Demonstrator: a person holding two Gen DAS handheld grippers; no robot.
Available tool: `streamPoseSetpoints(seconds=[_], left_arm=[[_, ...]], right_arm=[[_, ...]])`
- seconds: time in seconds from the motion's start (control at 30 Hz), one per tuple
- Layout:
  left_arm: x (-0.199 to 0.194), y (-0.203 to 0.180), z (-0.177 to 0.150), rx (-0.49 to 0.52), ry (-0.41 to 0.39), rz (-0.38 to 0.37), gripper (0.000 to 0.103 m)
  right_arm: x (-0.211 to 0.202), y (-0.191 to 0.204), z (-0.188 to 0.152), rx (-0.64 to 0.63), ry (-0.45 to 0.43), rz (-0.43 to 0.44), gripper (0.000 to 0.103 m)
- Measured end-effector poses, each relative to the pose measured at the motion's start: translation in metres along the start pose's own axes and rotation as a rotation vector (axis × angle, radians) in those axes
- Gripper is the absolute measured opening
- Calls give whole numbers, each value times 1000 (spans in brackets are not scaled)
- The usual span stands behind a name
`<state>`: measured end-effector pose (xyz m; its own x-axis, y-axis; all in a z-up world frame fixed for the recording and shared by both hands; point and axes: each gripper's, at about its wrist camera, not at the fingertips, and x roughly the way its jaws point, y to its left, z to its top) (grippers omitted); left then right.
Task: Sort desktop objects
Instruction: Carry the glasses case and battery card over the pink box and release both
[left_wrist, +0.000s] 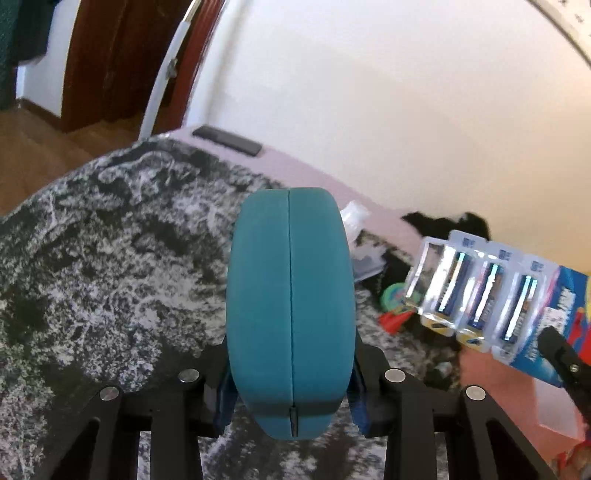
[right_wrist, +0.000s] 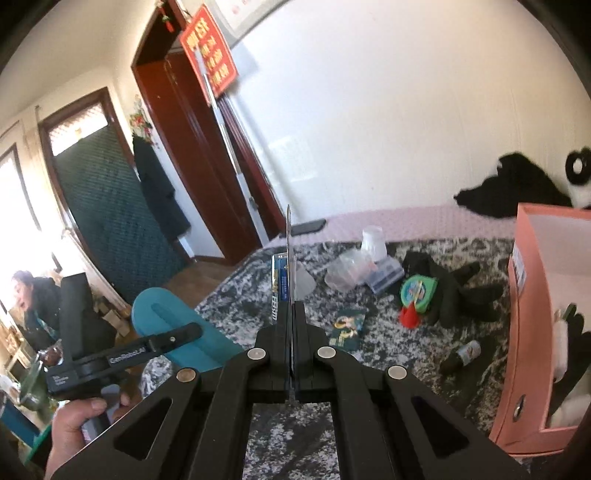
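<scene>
Teal case (left_wrist: 291, 314) is clamped in the left gripper's (left_wrist: 291, 384) jaws; the right gripper's (right_wrist: 293, 343) jaws pinch a battery pack (right_wrist: 282, 284), left of the pink box (right_wrist: 532, 332).

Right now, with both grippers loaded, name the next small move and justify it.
Probably carry the right gripper, shut edge-on on the blue blister pack of batteries, rightward over the open pink cardboard box and release. The pack is already lifted off the mottled grey blanket, and the box stands close by.

1 teal case (left_wrist: 291, 314), 3 batteries (left_wrist: 484, 299)
</scene>
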<state>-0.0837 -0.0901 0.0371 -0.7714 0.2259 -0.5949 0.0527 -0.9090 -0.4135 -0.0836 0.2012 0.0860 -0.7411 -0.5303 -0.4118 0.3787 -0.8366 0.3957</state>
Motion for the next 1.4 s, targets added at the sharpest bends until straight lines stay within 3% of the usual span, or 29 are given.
streamPoseSetpoints(seconds=[0.27, 0.5, 1.03, 1.4], left_arm=[[-45, -45, 1, 67, -63, -83, 41], [-58, -105, -6, 132, -67, -166, 41], [-38, -279, -34, 299, -3, -342, 41], [17, -355, -62, 360, 87, -411, 41]], right_arm=[[-42, 13, 10, -24, -65, 4, 0], [-99, 1, 18, 31, -164, -21, 0], [-224, -69, 21, 82, -341, -173, 0], [-279, -156, 13, 160, -396, -330, 0]])
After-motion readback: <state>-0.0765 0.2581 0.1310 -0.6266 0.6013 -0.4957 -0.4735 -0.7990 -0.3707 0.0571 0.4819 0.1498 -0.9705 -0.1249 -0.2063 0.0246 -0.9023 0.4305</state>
